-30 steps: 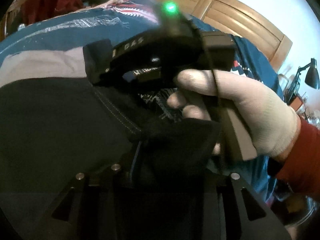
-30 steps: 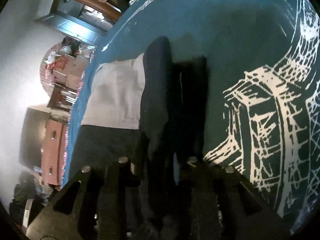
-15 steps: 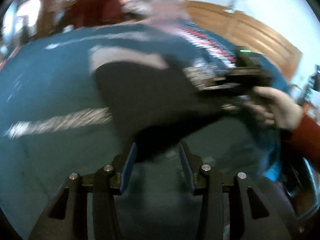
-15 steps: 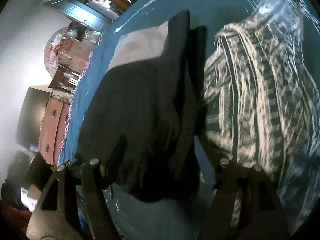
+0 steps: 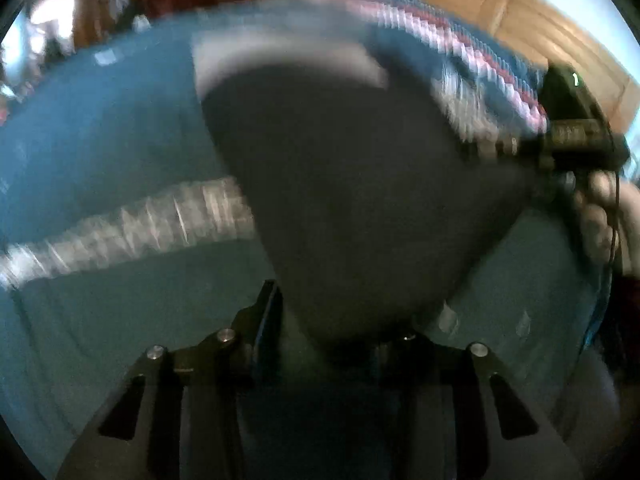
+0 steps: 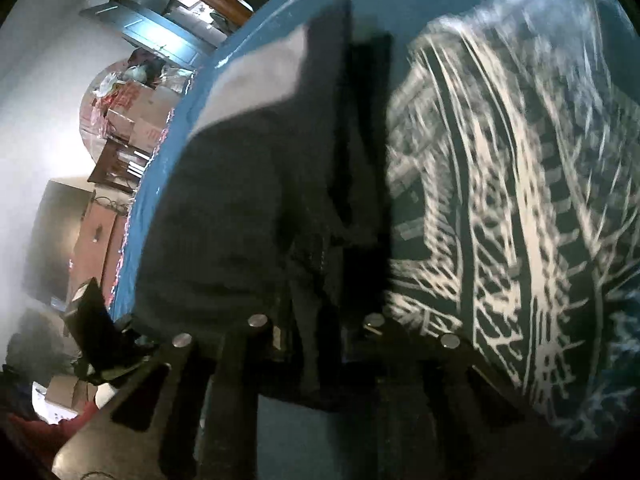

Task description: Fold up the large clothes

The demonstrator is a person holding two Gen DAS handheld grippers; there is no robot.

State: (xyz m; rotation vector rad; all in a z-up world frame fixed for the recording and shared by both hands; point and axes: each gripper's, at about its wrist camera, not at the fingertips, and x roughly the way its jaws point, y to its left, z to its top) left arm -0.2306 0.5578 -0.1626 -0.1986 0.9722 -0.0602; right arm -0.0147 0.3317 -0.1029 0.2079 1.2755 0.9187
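On the left, the left tongs [image 5: 340, 320] stand spread apart. A low corner of the dark garment [image 5: 352, 184] hangs between them, but whether the pads pinch it cannot be told, since the picture is blurred. The garment is lifted a little over the blue bedspread [image 5: 100, 128], which has a pale printed band running across it. The far end of the garment has a light grey part [image 5: 280, 56].

On the right, a hand [image 5: 612, 220] holds the right tongs [image 6: 316, 332], and these are clenched on a bunched edge of the dark garment [image 6: 248, 216]. Beside it, the bedspread [image 6: 520, 184] shows a big white tower print.

The garment looks soft and floppy, and fairly thick. It will likely sag in the middle and slide on the bedspread. It seems best to hold it by two corners or along a sewn edge, where the cloth is thick and will not slip out of the tongs.
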